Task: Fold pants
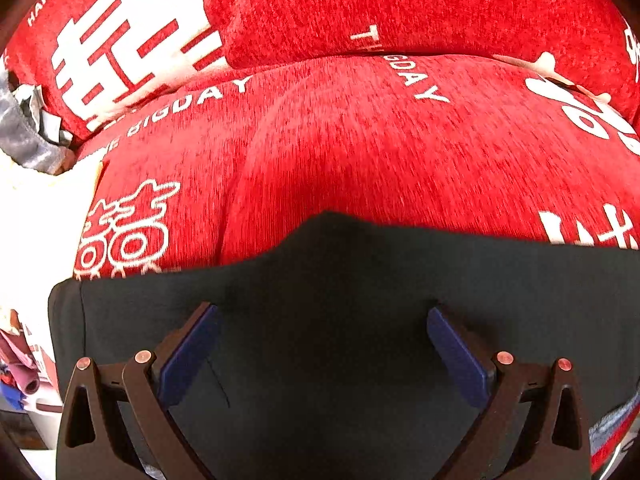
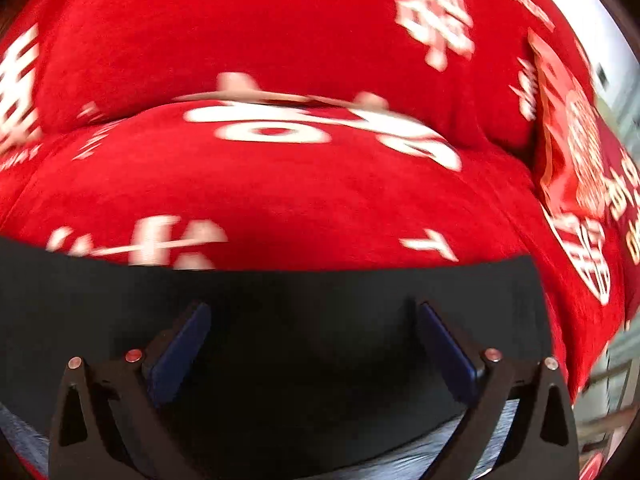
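Dark, nearly black pants (image 1: 360, 280) lie flat across a red sofa seat, filling the lower half of both wrist views. My left gripper (image 1: 322, 316) hangs over the cloth with its blue pads (image 1: 188, 356) spread wide and nothing pinched between them. The pants' upper edge rises to a small peak just beyond it. In the right wrist view the pants (image 2: 312, 296) end at a corner on the right. My right gripper (image 2: 314, 312) stands open above them, blue pads (image 2: 448, 352) far apart, no fabric gripped.
The red sofa cover (image 1: 360, 140) carries white characters and lettering; back cushions (image 2: 260, 32) rise behind the seat. Grey cloth (image 1: 24, 132) lies at the left end. A grey ribbed band (image 2: 420, 452) shows under the pants near the front edge. Bright floor and clutter sit at the left.
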`<state>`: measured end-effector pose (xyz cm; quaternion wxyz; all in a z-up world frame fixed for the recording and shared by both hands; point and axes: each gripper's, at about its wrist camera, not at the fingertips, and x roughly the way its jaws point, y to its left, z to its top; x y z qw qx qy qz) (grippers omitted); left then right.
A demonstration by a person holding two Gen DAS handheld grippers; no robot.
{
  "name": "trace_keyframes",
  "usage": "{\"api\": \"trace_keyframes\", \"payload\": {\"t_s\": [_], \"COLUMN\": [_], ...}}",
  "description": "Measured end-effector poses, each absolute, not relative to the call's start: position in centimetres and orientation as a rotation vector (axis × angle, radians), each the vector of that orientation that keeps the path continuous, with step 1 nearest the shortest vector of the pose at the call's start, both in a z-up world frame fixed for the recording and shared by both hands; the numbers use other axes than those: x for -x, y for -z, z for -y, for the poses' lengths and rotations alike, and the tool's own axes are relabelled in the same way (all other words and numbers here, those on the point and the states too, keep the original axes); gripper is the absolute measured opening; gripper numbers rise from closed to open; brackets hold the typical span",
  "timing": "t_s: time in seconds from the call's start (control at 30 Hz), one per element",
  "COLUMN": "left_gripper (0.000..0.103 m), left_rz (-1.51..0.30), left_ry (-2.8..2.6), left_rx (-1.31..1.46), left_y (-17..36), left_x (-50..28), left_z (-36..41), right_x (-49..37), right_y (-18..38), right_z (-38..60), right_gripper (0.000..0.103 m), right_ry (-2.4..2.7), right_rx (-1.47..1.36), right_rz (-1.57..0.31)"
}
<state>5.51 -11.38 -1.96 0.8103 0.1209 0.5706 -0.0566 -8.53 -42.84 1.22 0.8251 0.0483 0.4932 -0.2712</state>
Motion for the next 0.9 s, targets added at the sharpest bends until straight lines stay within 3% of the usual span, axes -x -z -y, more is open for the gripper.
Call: {"api": "trace_keyframes", "payload": {"t_s": [0.23,0.5,0.63,0.9], "left_gripper": [0.103,0.103,0.103,0.103], "left_rz": [-1.222,-1.133,-1.118,-1.19], "left_ry": [0.13,0.297,0.343,0.37], "left_rx": [-0.315,-0.34,-0.473,-0.356], "left_y": [1.7,-1.3,0.3,1.3], "left_x": [-6.4,-0.4,1.6,2.2], "left_z": [12.0,16.5,18.7,15.5], "right_x": [11.7,10.8,10.5,13.8], "right_y": [-1.4,-3.9,-2.1,-1.0], "right_z": [51.2,40.5,36.4,35.1], "right_gripper": [0.102,0.102,0.102,0.102], "right_ry": [0.755,0.481,0.386,0.383], "right_rx": [-0.335,-0.218,-0.178,-0.189], "right_rz": [-1.031,-0.98,-1.064,-1.108]}}
